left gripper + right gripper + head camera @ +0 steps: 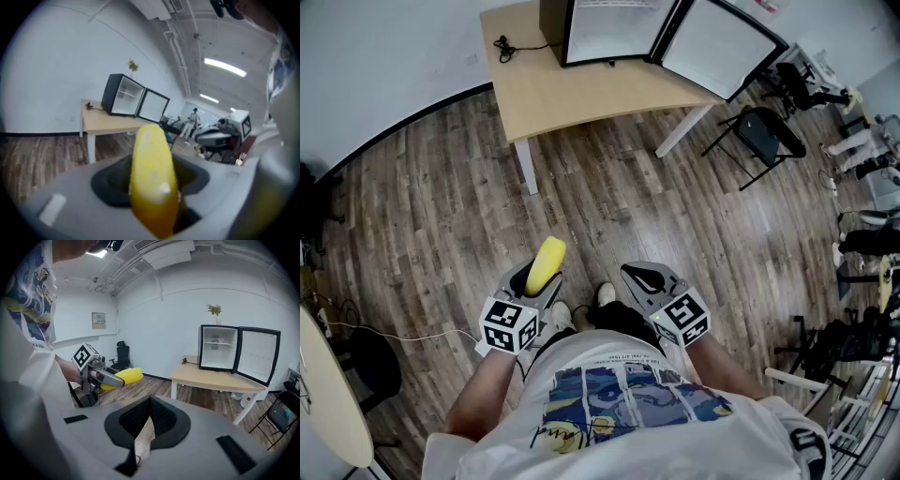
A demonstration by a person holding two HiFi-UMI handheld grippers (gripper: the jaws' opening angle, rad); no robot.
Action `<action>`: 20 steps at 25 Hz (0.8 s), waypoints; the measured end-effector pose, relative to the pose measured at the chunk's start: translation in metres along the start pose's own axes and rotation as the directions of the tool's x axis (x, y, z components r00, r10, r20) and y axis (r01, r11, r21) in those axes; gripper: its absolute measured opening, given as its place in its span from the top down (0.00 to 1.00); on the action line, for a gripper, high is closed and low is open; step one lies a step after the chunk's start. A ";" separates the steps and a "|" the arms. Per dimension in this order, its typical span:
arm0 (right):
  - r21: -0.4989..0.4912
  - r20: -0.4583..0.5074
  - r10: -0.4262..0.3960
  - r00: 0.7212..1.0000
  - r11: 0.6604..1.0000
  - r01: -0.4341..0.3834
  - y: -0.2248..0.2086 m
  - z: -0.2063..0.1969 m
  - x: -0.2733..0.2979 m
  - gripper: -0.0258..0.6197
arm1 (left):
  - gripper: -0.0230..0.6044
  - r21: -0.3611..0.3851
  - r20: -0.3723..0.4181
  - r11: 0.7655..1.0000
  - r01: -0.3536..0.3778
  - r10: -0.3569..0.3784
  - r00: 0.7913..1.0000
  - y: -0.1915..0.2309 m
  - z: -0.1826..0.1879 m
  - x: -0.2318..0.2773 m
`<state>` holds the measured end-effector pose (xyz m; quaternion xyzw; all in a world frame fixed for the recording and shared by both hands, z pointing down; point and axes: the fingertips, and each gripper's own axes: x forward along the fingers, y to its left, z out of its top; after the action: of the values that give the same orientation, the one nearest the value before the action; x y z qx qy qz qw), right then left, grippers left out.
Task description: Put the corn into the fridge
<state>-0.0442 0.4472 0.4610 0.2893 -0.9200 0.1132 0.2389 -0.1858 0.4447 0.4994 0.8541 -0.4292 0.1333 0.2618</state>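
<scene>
A yellow corn cob [546, 264] sticks out forward from my left gripper [539, 277], which is shut on it above the wood floor. The left gripper view has the corn [152, 178] filling the middle between the jaws. My right gripper [649, 279] hangs beside it to the right, shut with nothing in it, its pads meeting at the tip [150, 401]. From the right gripper view, the left gripper [101, 373] and the corn [126, 377] appear at the left. A small black fridge [218, 348] stands on a wooden table [215, 380] ahead, its door [258, 355] swung open.
A black folding chair [764, 136] and an office chair [797, 84] stand right of the table [553, 89]. A round table edge [328, 394] and a floor cable [394, 335] lie at the left. A small plant [214, 310] tops the fridge. Equipment crowds the right side [862, 244].
</scene>
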 end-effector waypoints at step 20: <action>0.056 0.088 0.040 0.995 0.997 -0.045 -0.116 0.007 -0.016 0.94 | 0.56 0.076 -0.020 0.997 -0.012 0.013 1.000 -0.036 0.076 0.108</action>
<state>0.0323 0.3590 0.4545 0.2811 -0.9318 0.1322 0.1877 -0.0922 0.3484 0.4733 0.8593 -0.4264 0.1599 0.2330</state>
